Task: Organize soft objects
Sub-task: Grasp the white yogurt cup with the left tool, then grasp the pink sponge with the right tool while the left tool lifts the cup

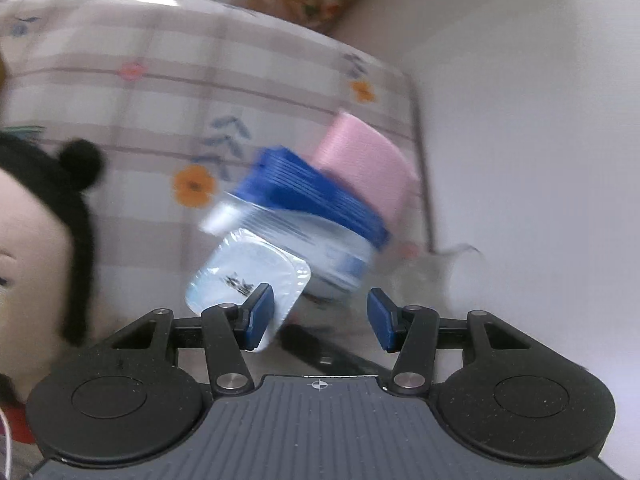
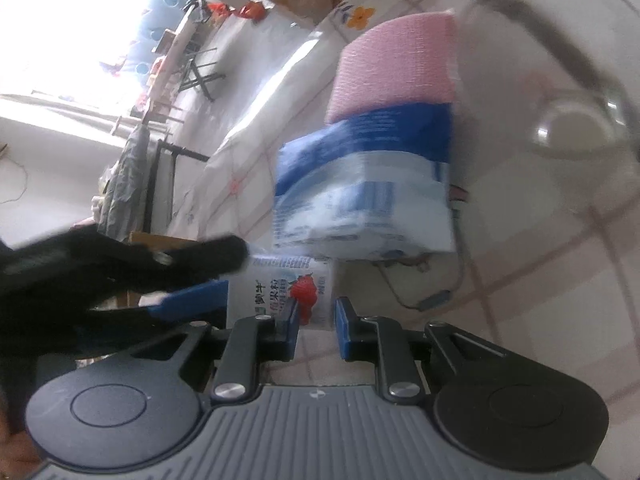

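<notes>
A small yoghurt cup (image 1: 248,276) with a foil lid and a strawberry label lies tilted on the checked cloth. Behind it a blue and white tissue pack (image 1: 312,208) leans, with a pink sponge (image 1: 360,160) on top. My left gripper (image 1: 322,316) is open; its left finger overlaps the cup's lid and its right finger touches nothing. In the right wrist view my right gripper (image 2: 318,328) is shut on the yoghurt cup (image 2: 280,288), pinching its near right edge. The left gripper (image 2: 232,272) reaches the cup from the left, below the tissue pack (image 2: 360,192) and sponge (image 2: 396,64).
A doll (image 1: 36,220) with black hair lies at the left edge. The flowered checked cloth (image 1: 140,100) covers the surface. A clear plastic container (image 2: 580,92) curves round the sponge and tissue pack on the right. A white wall (image 1: 520,120) stands beyond it.
</notes>
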